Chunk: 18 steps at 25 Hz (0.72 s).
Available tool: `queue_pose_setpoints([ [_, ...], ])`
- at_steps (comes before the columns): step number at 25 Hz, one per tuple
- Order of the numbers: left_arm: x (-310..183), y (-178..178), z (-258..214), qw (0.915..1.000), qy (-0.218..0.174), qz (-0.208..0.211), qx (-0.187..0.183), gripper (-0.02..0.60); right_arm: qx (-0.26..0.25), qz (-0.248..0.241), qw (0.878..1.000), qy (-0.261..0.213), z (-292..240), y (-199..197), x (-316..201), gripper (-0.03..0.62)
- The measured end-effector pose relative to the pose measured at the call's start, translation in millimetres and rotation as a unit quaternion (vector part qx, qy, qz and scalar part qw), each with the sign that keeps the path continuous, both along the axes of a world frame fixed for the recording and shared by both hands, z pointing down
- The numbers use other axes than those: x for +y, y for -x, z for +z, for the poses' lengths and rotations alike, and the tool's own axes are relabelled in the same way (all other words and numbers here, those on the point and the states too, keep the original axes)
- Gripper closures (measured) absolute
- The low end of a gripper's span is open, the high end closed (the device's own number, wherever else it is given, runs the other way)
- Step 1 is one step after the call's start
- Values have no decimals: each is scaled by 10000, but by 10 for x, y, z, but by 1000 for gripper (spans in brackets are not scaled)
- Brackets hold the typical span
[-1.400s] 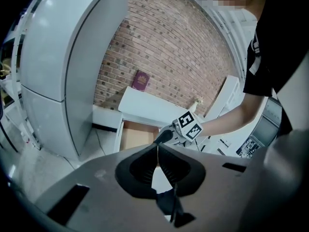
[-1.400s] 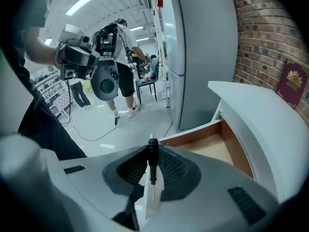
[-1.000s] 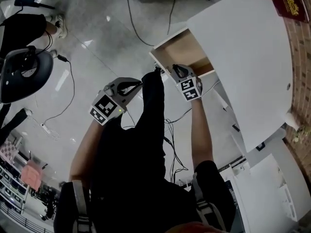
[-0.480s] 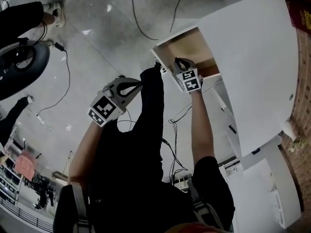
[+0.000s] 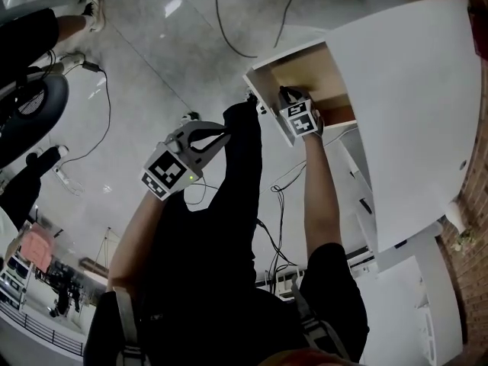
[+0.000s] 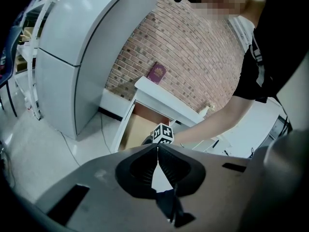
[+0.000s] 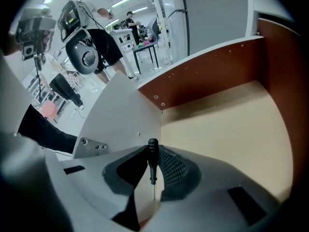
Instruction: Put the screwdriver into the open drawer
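Observation:
The screwdriver [image 7: 152, 164], small with a black handle and thin metal shaft, stands upright between the pads of my right gripper [image 7: 152, 150], which is shut on it. This gripper [image 5: 284, 93] points steeply down over the open drawer [image 5: 267, 67], just inside its front left corner. The drawer's tan floor [image 7: 227, 124] and red-brown back wall [image 7: 212, 76] hold nothing. My left gripper [image 5: 225, 134] hangs over the floor to the left of the drawer, jaws shut and bare. In the left gripper view its tips [image 6: 157, 147] meet below the right gripper's marker cube [image 6: 163, 133].
The drawer belongs to a white desk [image 5: 412, 105] against a brick wall [image 6: 193, 47]. A dark red booklet [image 6: 157, 73] lies on the desk top. Cables [image 5: 229, 29] run over the grey floor, and an office chair [image 5: 30, 113] stands at the left.
My right gripper has sunk toward the drawer with the screwdriver still in it. The left gripper has dropped a little and stays shut.

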State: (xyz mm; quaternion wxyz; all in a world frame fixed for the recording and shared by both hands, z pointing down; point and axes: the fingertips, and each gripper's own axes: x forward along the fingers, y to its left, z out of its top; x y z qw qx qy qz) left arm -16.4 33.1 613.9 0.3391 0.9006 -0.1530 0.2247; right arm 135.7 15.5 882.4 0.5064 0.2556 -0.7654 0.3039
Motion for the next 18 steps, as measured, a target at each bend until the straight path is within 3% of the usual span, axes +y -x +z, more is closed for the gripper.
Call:
queue_pose_setpoints([
  [18,68,-24,247,9999,142,-41,13,565,252,-307,9992,18,457,-49,7,468],
])
